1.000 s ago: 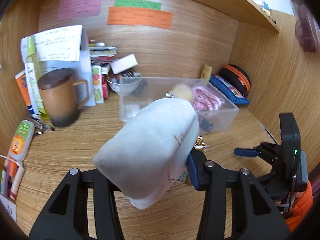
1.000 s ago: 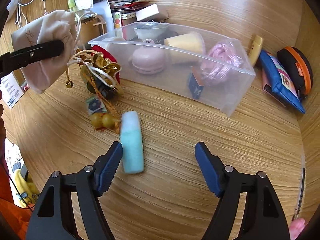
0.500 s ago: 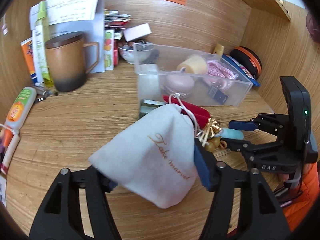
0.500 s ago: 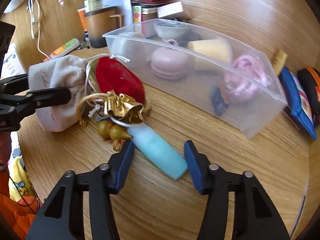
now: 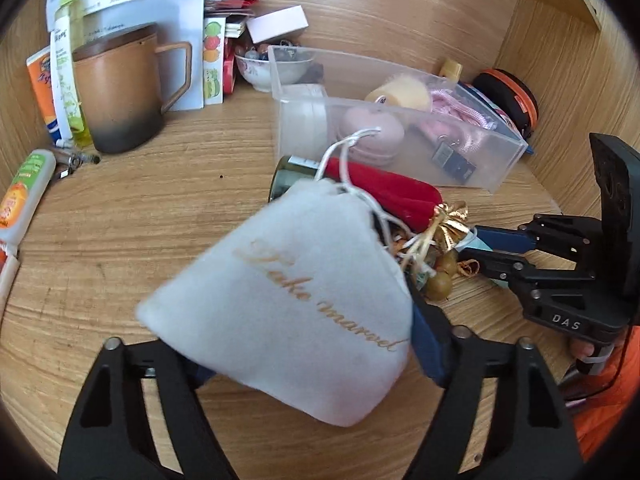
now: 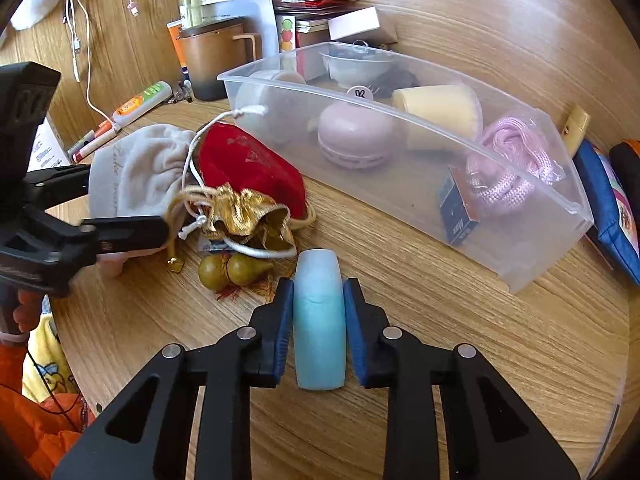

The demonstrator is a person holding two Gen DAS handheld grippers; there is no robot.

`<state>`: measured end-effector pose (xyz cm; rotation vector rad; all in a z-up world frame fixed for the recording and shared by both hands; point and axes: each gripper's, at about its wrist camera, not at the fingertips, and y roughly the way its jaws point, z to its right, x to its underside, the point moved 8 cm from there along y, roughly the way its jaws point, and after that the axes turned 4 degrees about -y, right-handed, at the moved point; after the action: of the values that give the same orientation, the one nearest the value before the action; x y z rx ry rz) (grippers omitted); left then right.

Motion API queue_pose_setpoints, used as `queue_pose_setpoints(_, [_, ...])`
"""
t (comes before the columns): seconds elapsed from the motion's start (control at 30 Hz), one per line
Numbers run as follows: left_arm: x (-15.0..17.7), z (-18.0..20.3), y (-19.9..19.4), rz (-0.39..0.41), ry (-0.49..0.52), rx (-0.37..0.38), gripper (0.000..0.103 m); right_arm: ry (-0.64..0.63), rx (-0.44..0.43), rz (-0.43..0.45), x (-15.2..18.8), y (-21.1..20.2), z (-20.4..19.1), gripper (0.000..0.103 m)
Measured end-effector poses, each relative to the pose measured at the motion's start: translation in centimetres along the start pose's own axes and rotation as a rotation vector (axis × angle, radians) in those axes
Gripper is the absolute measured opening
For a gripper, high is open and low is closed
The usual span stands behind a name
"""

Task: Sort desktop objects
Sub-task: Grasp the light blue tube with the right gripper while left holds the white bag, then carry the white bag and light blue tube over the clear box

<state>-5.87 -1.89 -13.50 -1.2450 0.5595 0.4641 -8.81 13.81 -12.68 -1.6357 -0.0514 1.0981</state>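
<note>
Two grippers work over the desk (image 6: 480, 360). Right gripper (image 6: 318, 320): jaws closing, pads pressed on both sides of the blue tube (image 6: 319, 320), which lies on the wood. Left gripper (image 5: 304, 344), at 9 o'clock of it: jaws opening, white pouch (image 5: 296, 312) between them; grip cannot be told. Red pouch (image 6: 248, 168) and gourds (image 6: 232, 270) lie at 11 o'clock, clear bin (image 6: 520, 256) at 1 o'clock.

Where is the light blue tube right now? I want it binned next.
In the right wrist view, the light blue tube lies on the desk between the right hand-held gripper's closing pads, just in front of the gold pouch.
</note>
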Motion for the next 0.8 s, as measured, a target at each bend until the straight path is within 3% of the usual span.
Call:
queue_pose_setpoints(0.2, [-0.7, -0.8, -1.4, 0.045, -0.002, -0.050, 0.058, 0.091, -0.025, 0.025, 0.2, -0.6, 1.2, 0.023])
queue_pose_setpoints(0.53, [-3.7, -0.6, -6.5, 0.170, -0.021, -0.024, 0.057, 0.151, -0.049, 0.133, -1.3, -3.9, 2.5, 0.023])
queue_pose_setpoints(0.63, [-4.7, 0.0, -7.4, 0.196, -0.024, 0.011, 0.057, 0.169, -0.050, 0.165, -1.7, -4.7, 3.1, 0.023])
queue_pose_setpoints(0.8, [-6.7, 1.3, -7.7, 0.222, 0.020, 0.007, 0.057, 0.188, -0.037, 0.217, -2.6, -6.3, 4.1, 0.023])
